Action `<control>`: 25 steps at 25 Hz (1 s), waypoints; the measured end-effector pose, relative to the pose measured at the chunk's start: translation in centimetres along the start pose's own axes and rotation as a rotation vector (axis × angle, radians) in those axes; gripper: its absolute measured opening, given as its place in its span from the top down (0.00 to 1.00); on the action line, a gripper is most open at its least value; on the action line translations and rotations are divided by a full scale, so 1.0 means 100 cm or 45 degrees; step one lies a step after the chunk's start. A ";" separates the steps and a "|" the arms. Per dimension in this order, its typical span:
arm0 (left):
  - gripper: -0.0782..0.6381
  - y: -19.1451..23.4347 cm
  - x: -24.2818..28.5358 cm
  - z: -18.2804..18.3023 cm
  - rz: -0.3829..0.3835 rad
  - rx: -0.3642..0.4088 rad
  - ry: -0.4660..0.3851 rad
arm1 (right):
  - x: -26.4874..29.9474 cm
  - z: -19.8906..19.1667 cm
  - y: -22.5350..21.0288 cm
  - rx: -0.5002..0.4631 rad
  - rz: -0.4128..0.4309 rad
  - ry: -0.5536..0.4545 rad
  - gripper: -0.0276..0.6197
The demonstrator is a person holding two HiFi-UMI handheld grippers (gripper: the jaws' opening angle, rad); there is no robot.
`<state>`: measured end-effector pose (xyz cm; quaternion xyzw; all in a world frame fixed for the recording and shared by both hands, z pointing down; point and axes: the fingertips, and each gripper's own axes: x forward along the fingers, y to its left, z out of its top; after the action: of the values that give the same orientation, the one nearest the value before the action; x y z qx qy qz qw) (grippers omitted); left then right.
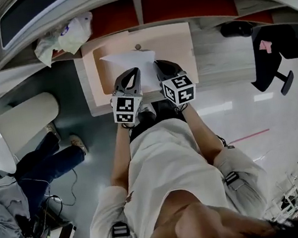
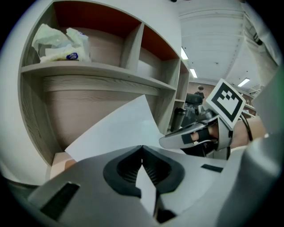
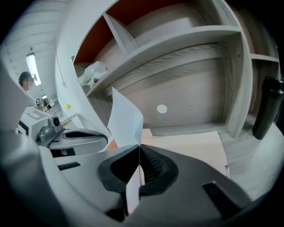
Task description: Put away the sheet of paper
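The sheet of paper [image 1: 129,62] is being gripped at its near edge by both claws and is being held above the peach-coloured mat [image 1: 177,45], which is lying ahead of and below them. The near left part of that edge is being pinched by the left gripper [image 2: 142,150]. Its jaws are pressed fully together on the paper, with a sliver of the sheet trailing back between the ribbed pads. Ahead of this claw the sheet is being tilted upward toward the shelf unit [image 2: 102,73]. The near right part is being clamped in the same way by the right gripper [image 3: 139,148], its jaws closed tight on the paper and a pointed fold being pushed up just ahead of them. The two claws are being held side by side, close together. A crumpled plastic bag [image 2: 60,42] is being stored on the upper shelf, above and to the left of the left claw. A black bottle [image 3: 267,108] is being kept upright in a side compartment well to the right of the right claw.
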<state>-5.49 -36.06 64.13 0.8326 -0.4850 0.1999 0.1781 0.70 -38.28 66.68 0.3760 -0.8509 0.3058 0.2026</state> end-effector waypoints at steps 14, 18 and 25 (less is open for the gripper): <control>0.86 0.009 0.023 -0.032 0.060 -0.072 0.098 | 0.041 -0.052 -0.057 -0.019 -0.071 0.200 0.93; 0.86 0.008 0.024 -0.031 0.059 -0.071 0.086 | 0.050 -0.064 -0.072 -0.016 -0.098 0.244 0.93; 0.86 0.010 0.019 -0.044 0.049 -0.085 0.106 | 0.064 -0.079 -0.088 0.032 -0.163 0.292 0.93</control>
<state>-6.24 -35.78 68.97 0.8076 -0.4996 0.2215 0.2217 4.22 -40.92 79.38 0.3946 -0.7926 0.3438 0.3129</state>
